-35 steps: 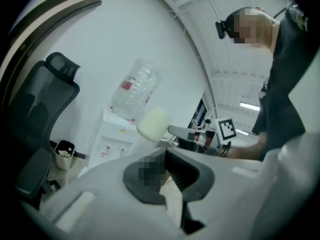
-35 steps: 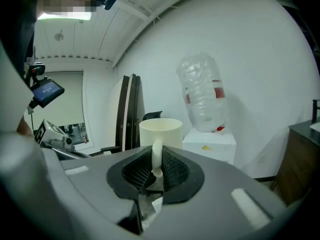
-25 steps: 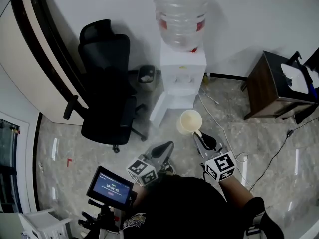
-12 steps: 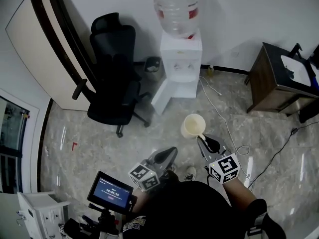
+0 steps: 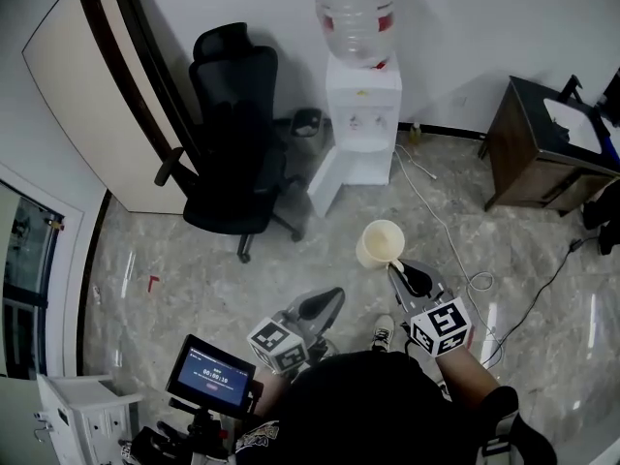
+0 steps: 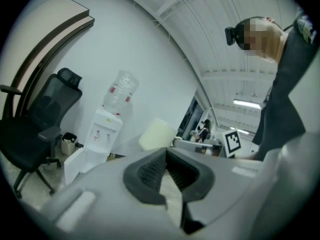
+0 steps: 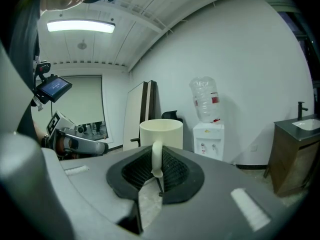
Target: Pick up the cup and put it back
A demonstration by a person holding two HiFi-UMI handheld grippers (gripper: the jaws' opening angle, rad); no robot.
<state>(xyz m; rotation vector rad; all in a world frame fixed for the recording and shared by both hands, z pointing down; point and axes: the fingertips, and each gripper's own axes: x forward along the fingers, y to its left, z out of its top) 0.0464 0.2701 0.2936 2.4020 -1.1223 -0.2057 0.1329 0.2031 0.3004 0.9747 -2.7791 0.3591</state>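
Right tool (image 5: 399,271) clamped on the cream cup (image 5: 380,243) by its handle (image 7: 156,159); left tool (image 5: 327,301) closed together, empty.

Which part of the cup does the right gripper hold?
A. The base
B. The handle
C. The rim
B: the right gripper is shut on the handle of the cup, and its jaws touch neither rim nor base.
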